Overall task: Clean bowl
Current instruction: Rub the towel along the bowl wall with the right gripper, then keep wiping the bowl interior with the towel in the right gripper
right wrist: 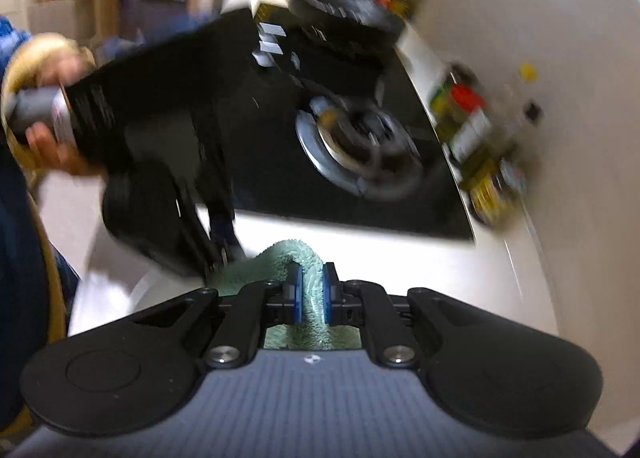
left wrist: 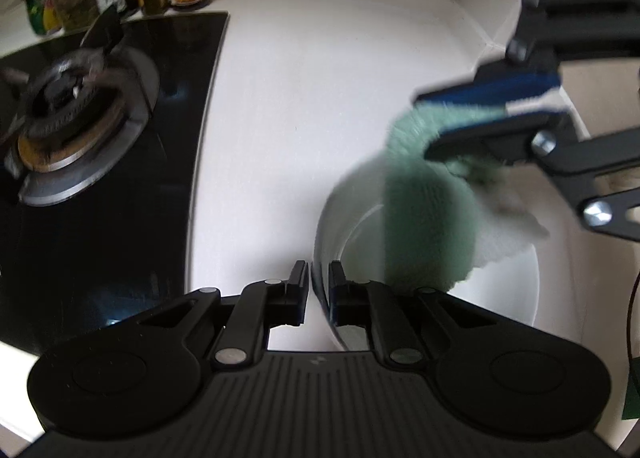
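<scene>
cloth (left wrist: 424, 218): fuzzy green terry | bowl (left wrist: 516, 290): smooth glossy white | hob (left wrist: 120, 198): glossy black glass | counter (left wrist: 304, 118): smooth pale | burner (left wrist: 72, 126): dull metal

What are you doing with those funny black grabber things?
A person is cleaning a bowl on the white counter beside the stove. The left tool is pinched on the bowl's rim to steady it. The right tool is clamped on a green cloth, which hangs down into the bowl. The view is blurred, so how clean the bowl is cannot be told.
</scene>
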